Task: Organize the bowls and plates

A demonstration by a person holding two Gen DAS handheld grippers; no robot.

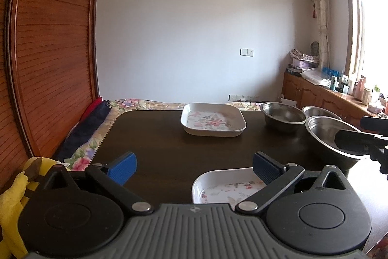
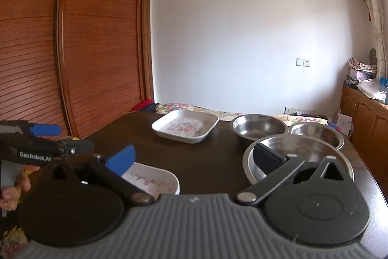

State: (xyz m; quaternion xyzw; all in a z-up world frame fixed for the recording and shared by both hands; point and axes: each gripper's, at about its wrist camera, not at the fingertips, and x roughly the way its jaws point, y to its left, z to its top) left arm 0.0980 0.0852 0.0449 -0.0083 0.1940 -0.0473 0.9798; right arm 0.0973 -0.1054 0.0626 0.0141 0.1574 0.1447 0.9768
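Two white square plates with a flower print lie on the dark table (image 1: 157, 137): one far (image 1: 213, 120) (image 2: 185, 129), one near (image 1: 223, 188) (image 2: 155, 180). Three steel bowls stand at the right: a middle one (image 2: 258, 126), a small one (image 2: 315, 134) and a large near one (image 2: 298, 149). My left gripper (image 1: 195, 168) is open above the table, its right pad over the near plate's rim. My right gripper (image 2: 194, 159) is open, with nothing held. Its right pad reaches inside the large bowl's near-left rim; its left pad hangs over the near plate.
A wooden louvred wardrobe (image 2: 84, 52) fills the left side. Beyond the table lies a bed with a floral cover (image 1: 135, 104). A wooden cabinet (image 1: 315, 94) with clutter runs along the right wall. A hand (image 2: 14, 186) holds the left gripper's handle.
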